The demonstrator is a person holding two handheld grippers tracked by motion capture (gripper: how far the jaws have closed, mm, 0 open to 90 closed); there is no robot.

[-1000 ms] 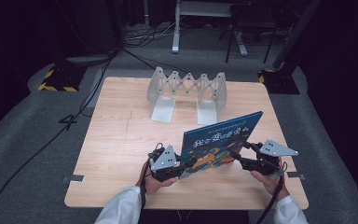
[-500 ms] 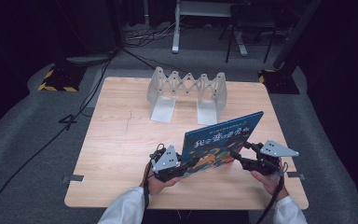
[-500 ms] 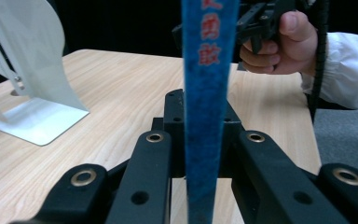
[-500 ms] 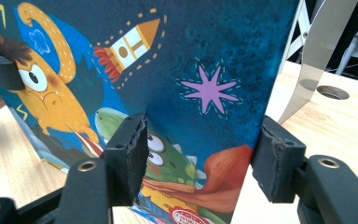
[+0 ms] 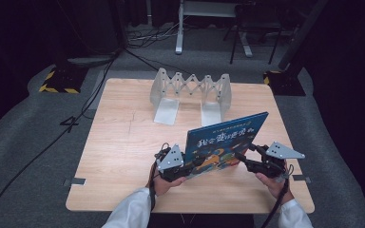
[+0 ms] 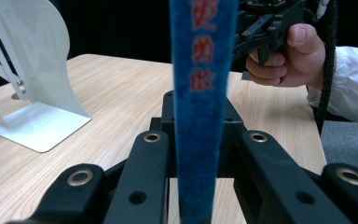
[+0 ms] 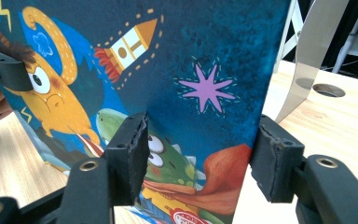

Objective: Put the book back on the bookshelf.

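Two tools and a book
The left tool (image 5: 197, 164) pinches the book (image 5: 225, 142) upright on the bench (image 5: 119, 142); the right tool (image 5: 241, 156) stands apart around its edge.

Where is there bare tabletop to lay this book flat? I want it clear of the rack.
The left half of the table, left of the left gripper, is bare. The far middle is crowded by the metal rack; the book and right gripper crowd the near right.

The table (image 5: 123, 142) is pale wood with a smooth matt grain. The book (image 5: 225, 142) has a printed cover with a slight sheen; the rack (image 5: 190, 92) looks like smooth matt grey metal. Both grippers' jaws are matt black plastic with rough pads (image 7: 135, 154)
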